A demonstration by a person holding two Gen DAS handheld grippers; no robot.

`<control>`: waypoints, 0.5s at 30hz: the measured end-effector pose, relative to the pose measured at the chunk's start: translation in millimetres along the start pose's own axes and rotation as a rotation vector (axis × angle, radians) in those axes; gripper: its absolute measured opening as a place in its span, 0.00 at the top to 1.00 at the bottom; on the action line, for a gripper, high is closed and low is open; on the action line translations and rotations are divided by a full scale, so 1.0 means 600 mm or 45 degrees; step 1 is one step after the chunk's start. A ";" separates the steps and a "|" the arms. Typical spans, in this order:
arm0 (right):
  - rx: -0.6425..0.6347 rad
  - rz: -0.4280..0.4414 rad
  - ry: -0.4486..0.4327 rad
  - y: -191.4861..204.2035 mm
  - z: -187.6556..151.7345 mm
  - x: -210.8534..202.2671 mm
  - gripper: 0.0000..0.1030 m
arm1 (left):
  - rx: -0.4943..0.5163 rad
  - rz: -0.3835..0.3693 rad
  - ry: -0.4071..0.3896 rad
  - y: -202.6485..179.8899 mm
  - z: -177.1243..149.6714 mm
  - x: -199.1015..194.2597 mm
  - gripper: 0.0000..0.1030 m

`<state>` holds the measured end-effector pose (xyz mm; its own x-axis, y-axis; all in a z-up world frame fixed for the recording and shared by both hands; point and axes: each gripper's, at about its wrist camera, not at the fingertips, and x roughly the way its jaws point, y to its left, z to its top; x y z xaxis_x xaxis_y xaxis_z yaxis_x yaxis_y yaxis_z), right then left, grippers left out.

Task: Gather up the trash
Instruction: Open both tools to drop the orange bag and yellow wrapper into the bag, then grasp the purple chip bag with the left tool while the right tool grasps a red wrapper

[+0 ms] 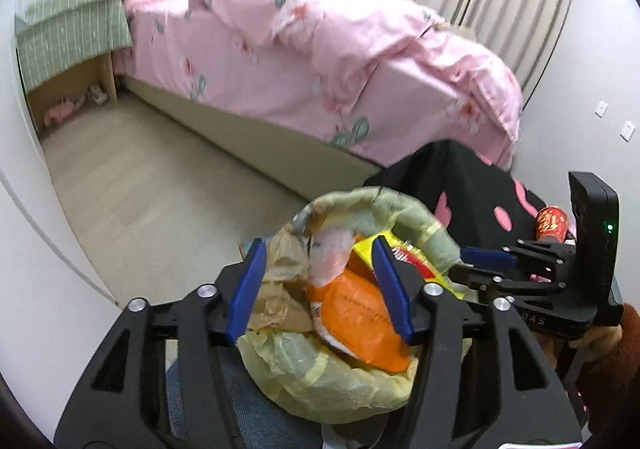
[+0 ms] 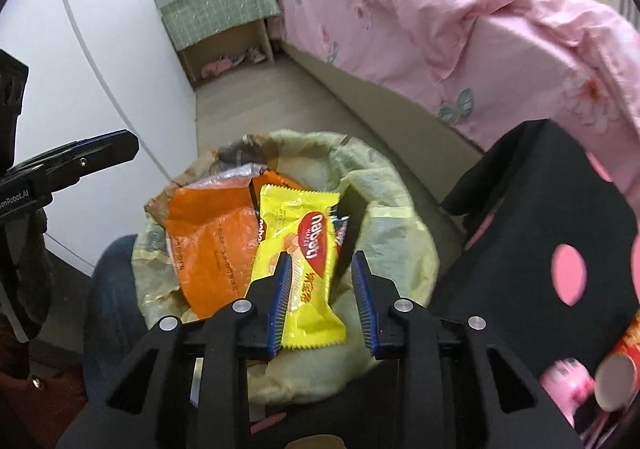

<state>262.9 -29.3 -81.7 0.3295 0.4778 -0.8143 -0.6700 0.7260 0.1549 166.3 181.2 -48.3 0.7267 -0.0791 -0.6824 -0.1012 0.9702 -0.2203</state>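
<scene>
Bed (image 1: 304, 61) with pink duvet behind, black stool (image 2: 536, 233) beside the bin (image 2: 384, 245). Bin has a yellowish liner, holds an orange bag (image 2: 208, 245) and a yellow wafer pack (image 2: 308, 261) lying on top. Left gripper (image 1: 320, 285) spread wide over the bin, nothing held. Right gripper (image 2: 322, 297) also spread apart, blue pads either side of the pack's lower end, not clamped.

wrappers (image 2: 304, 257) in bin (image 2: 400, 249), bed (image 2: 460, 33) behind
</scene>
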 end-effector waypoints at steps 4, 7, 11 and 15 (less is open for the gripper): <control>0.040 -0.055 -0.136 -0.013 -0.024 -0.082 0.70 | 0.069 -0.007 -0.060 -0.046 0.003 -0.028 0.41; 0.069 -0.114 -0.271 -0.031 -0.059 -0.159 0.65 | 0.138 -0.062 -0.088 -0.104 -0.002 -0.042 0.40; 0.153 -0.210 -0.368 -0.072 -0.113 -0.232 0.60 | 0.228 -0.145 -0.127 -0.178 -0.016 -0.049 0.34; 0.225 -0.319 -0.427 -0.115 -0.179 -0.301 0.44 | 0.290 -0.266 -0.105 -0.245 -0.029 -0.040 0.29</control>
<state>178.1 -218.9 -5.6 0.6836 0.3895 -0.6172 -0.4279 0.8990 0.0934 151.8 36.6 -12.0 0.7692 -0.2725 -0.5780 0.2042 0.9619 -0.1817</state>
